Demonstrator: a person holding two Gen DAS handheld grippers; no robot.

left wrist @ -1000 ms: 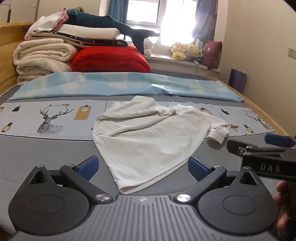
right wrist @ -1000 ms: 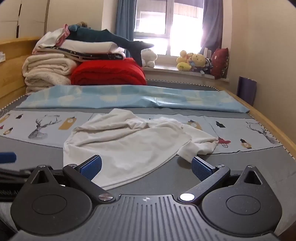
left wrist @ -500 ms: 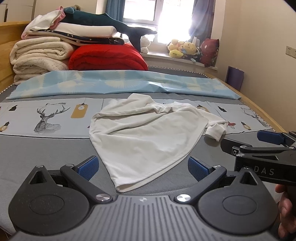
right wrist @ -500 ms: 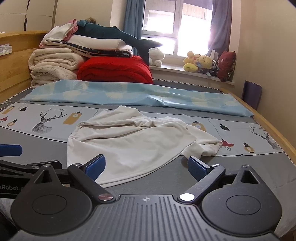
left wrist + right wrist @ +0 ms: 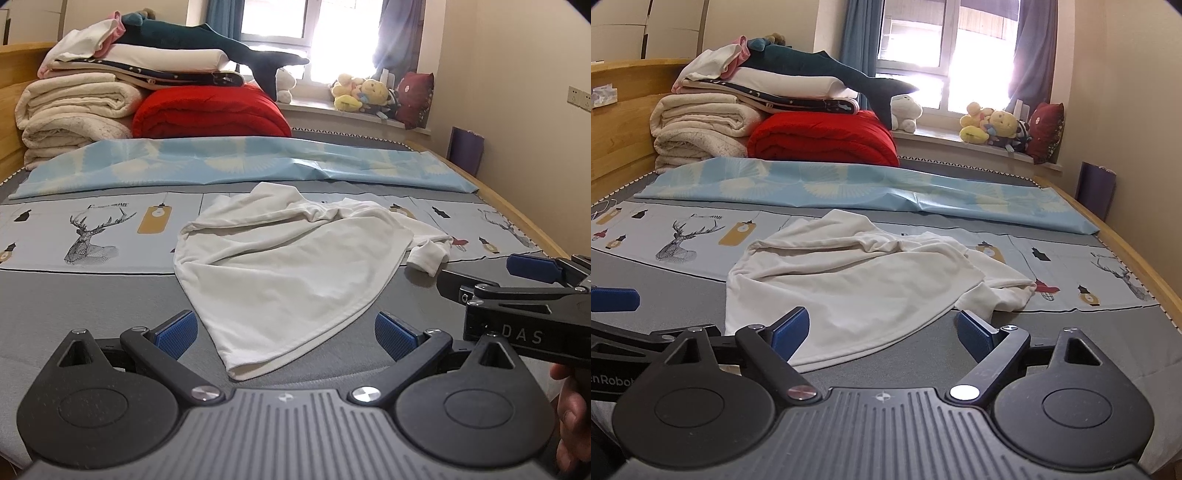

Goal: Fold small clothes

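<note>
Centrally, garment (image 5: 288,273): white, crumpled, unfolded, flat on the grey bed (image 5: 74,302). Tapers to a narrow hem (image 5: 258,365) at the near end. Bunched folds at the far end; one sleeve (image 5: 428,256) flung out to the right, cuff clear of the body.

Step in hand, as judged: the very start, approach before the first grasp. No fold made yet, nothing lifted.

Next move, as judged: calls for spreading before folding. Means a grip on two separate edges, probably the near hem and the sleeve side, then a pull apart to take out the bunching. Soft, thin cloth, likely to drag or double over if pinched through more than one layer.

Left gripper (image 5: 286,332): jaws wide apart, nothing clamped. Angled down toward the bed, with the near hem showing between the blue pads; no pad pressing on cloth.

Right gripper (image 5: 882,332): just to the right of the left one, roughly level with it, likewise angled down. Jaws closing slightly from near full width, yet far apart; cloth edge visible between them, not pinched. Hand (image 5: 572,417) on its grip at the frame edge.

Beyond the garment: pale blue sheet (image 5: 221,162) across the bed; farther back a red quilt (image 5: 210,114) beside stacked blankets (image 5: 74,107); plush toys (image 5: 362,96) on the window sill.
</note>
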